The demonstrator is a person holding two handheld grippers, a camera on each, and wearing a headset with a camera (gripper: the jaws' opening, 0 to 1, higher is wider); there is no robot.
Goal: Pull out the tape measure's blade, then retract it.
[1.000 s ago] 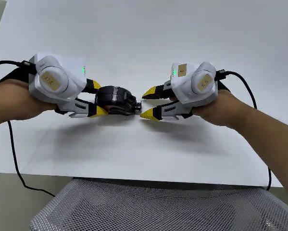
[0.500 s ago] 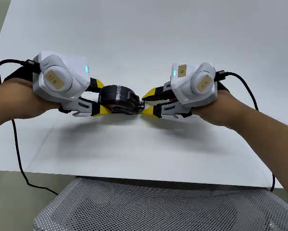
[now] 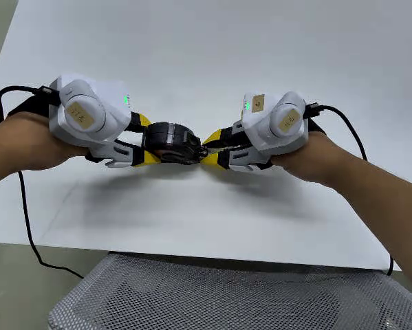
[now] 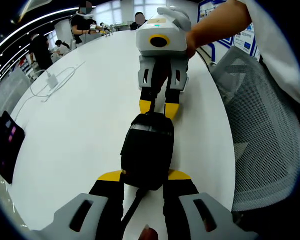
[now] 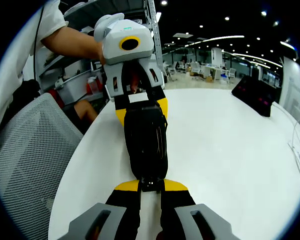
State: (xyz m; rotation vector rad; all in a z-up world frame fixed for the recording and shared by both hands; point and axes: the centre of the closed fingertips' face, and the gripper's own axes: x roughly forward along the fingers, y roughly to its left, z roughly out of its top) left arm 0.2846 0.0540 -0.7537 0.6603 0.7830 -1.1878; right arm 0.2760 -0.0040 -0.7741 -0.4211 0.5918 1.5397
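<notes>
Tape measure between two grippers, over the table.
Left gripper clasps its left side, right gripper pinches its right end; chair nearest, under the table edge.

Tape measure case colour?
Black; the tape measure shows best in the left gripper view.

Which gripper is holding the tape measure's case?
The left gripper: its jaws clamp the black case; the right gripper pinches only the blade tip.

- Tape measure: black case, matt, plastic by the look of it.
- Left gripper and right gripper: smooth white plastic shells, a slight sheen.
- Table: white, smooth, matt.
- Chair: grey open mesh, coarse.
</notes>
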